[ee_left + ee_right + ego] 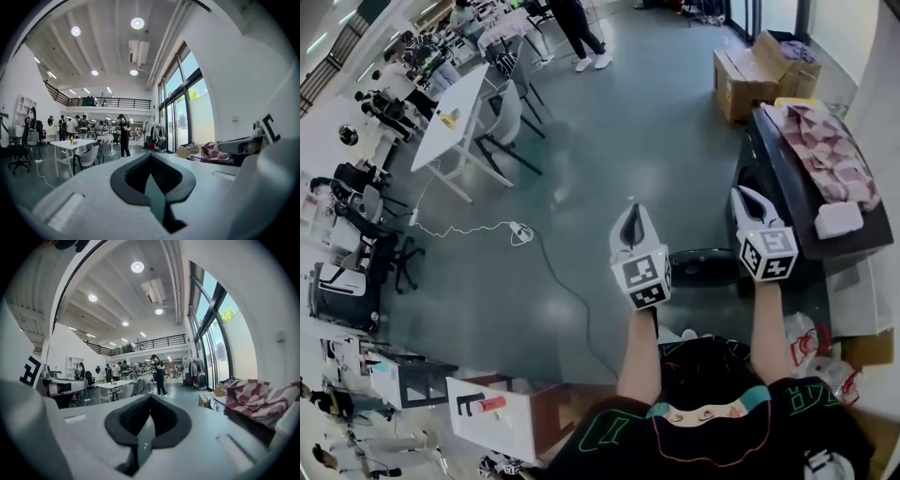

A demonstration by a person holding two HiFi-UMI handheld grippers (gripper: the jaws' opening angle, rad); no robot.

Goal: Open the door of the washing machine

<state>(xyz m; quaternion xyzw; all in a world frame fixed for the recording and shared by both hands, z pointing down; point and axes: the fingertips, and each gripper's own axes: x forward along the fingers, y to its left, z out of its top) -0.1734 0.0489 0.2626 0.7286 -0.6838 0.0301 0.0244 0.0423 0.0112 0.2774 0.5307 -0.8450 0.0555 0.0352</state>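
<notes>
Jaws on left gripper (631, 214) pressed fully together, nothing between them; right gripper (746, 197) likewise closed and empty; both held up level, side by side. Washing machine (766, 178) is a dark body just beyond the right gripper, pink checked laundry (825, 150) piled on top; round door (701, 267) below both grippers, untouched; open or closed, can't tell.

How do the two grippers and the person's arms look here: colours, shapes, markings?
Both the left gripper and the right gripper have a white tapering shell with dark ribbed pads. Each carries a white cube with black square markers. No cables show on them. The person wears a black top with green and pink line print; the forearms are unsleeved.
</notes>
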